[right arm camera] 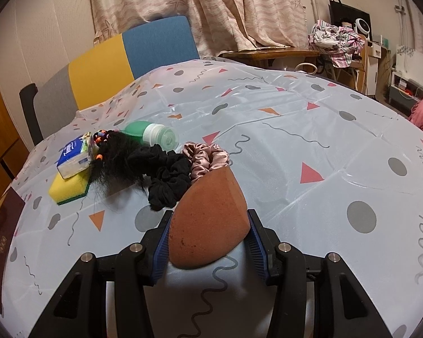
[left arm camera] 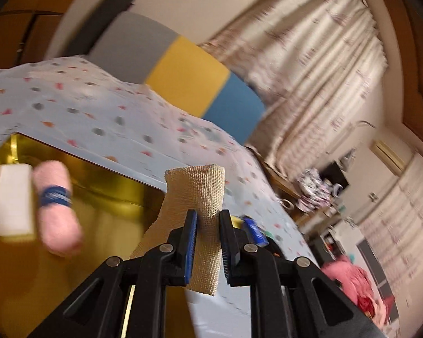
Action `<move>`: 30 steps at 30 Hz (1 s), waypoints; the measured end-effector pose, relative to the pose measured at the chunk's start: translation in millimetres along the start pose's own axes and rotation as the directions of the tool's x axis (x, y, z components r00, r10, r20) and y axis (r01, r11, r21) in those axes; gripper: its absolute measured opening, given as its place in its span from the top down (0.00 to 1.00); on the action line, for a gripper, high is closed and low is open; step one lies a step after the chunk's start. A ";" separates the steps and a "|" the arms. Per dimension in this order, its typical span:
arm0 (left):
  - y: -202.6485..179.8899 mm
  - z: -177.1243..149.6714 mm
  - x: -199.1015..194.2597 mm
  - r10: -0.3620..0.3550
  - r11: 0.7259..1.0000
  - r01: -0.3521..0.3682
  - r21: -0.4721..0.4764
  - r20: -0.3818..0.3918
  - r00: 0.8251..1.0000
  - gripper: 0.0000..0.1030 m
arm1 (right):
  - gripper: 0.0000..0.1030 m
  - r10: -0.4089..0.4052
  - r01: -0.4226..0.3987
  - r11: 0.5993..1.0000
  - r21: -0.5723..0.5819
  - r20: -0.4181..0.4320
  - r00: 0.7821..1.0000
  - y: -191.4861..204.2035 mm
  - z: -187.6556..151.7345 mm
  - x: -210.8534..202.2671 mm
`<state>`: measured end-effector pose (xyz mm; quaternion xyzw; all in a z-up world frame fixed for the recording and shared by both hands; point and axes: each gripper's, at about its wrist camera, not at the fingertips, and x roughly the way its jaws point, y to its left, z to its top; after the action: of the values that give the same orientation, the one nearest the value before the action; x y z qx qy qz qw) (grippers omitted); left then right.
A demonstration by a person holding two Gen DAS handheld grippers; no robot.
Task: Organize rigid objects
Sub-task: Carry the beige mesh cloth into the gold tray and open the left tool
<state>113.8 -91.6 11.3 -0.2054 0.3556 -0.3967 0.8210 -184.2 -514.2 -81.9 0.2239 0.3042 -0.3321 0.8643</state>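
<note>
My left hand-held gripper [left arm camera: 207, 233] pinches the tan cloth roll [left arm camera: 200, 214] – my right hand-held gripper [right arm camera: 208, 242] squeezes the brown sponge [right arm camera: 208, 222] – either could slip out.

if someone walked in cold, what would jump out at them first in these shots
The left claw pinches a tan mesh cloth beside a shiny gold box holding a pink roll and a white block. The right claw grips a reddish-brown sponge above the patterned tablecloth, just in front of a heap of scrunchies.
</note>
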 end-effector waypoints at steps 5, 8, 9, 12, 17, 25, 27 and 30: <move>36.6 17.3 15.5 0.089 0.995 -0.090 -0.038 -0.033 0.996 0.85 | 0.52 -0.028 0.028 0.999 -0.026 -0.006 1.000 4.6 0.0 0.4; 57.4 22.9 29.8 0.160 0.985 -0.163 -0.057 -0.057 0.986 0.83 | 0.52 -0.043 0.042 0.998 -0.039 -0.009 0.999 6.7 0.0 0.6; 61.3 22.1 31.0 0.176 0.982 -0.179 -0.062 -0.062 0.983 0.80 | 0.52 -0.047 0.046 0.998 -0.044 -0.010 0.999 7.6 0.0 0.8; 72.1 21.2 40.3 0.221 0.970 -0.229 -0.083 -0.097 0.970 0.61 | 0.52 -0.057 0.056 0.997 -0.054 -0.013 0.998 8.9 0.2 1.7; 69.9 12.2 31.1 0.214 0.972 -0.221 -0.083 -0.085 0.973 0.54 | 0.52 -0.066 0.065 0.996 -0.063 -0.014 0.998 10.0 0.5 2.7; 70.9 2.6 -5.7 0.281 0.953 -0.280 -0.115 -0.015 0.960 0.54 | 0.52 -0.081 0.080 0.994 -0.080 -0.016 0.997 13.9 0.6 3.0; 69.4 0.7 -14.3 0.268 0.957 -0.266 -0.119 -0.001 0.964 0.53 | 0.51 -0.082 0.080 0.993 -0.083 -0.018 0.996 14.1 0.8 2.4; 63.2 -3.1 -24.1 0.272 0.958 -0.270 -0.092 0.005 0.962 0.53 | 0.53 -0.070 0.069 0.994 -0.081 -0.018 0.997 13.8 1.9 -0.3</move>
<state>133.1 -34.6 -19.7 -0.1952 0.3908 -0.2622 0.8605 -173.8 -505.8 -77.8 0.1818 0.3336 -0.3473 0.8573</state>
